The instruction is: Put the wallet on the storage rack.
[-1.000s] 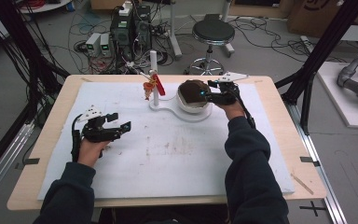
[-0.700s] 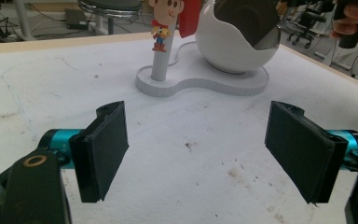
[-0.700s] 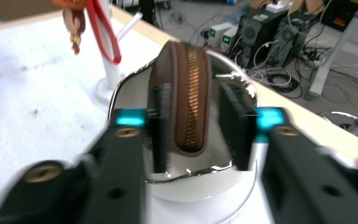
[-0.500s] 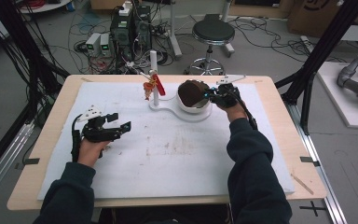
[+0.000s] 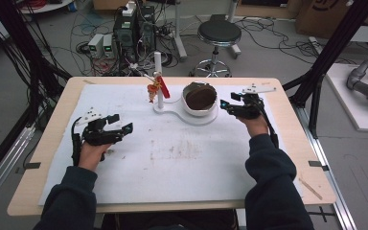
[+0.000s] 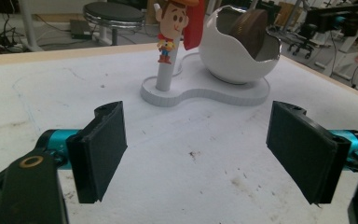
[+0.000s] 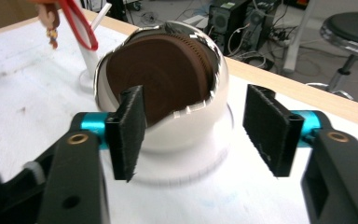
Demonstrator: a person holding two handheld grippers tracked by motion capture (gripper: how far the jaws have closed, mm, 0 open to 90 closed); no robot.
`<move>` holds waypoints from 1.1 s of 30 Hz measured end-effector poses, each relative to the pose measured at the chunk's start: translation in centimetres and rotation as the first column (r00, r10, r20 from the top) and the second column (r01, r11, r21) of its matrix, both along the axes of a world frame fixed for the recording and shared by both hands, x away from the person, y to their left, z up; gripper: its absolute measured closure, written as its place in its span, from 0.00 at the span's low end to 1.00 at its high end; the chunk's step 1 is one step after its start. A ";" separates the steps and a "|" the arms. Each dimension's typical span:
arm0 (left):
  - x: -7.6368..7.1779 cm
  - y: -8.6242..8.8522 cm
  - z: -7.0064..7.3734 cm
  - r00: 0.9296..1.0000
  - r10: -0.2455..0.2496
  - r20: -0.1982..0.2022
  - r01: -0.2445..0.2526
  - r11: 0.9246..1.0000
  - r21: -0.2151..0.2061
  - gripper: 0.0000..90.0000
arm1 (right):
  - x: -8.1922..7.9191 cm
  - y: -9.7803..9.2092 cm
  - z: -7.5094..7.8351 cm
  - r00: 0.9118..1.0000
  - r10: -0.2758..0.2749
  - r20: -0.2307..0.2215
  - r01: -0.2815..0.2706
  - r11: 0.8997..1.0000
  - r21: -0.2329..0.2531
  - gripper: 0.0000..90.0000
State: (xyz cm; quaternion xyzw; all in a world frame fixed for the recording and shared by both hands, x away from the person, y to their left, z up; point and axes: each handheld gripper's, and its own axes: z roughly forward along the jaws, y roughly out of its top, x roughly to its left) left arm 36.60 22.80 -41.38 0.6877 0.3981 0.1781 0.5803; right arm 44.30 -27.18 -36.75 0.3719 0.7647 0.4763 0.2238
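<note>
Two tongs, both with jaws spread wide and holding nothing. Right gripper (image 5: 226, 104) hovers just beside the white eggshell-shaped bowl (image 5: 200, 106), on its right as seen from the high view; in the right gripper view the bowl (image 7: 168, 126) sits directly ahead of the jaws, near but not touching, with a brown disc-like object (image 7: 163, 74) leaning inside it. Left gripper (image 5: 122, 128) rests well apart, low over the white mat (image 5: 182, 163), its jaws facing the bowl (image 6: 237, 51) and the post with a cartoon cowboy figure (image 6: 170, 28) farther off. Judged handling: the disc looks rigid and light, its ribbed edge offering grip; the bowl's jagged rim appears thin and glossy, likely brittle and slippery. Best hold is probably across the disc's upper edge, pads on its two flat faces, clear of the rim
</note>
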 end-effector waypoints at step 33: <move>-0.5 0.4 0.4 0.998 0.031 0.046 -0.032 0.999 0.020 0.22 | -9.1 -5.9 -3.1 0.995 -0.100 0.004 0.100 0.995 0.007 0.24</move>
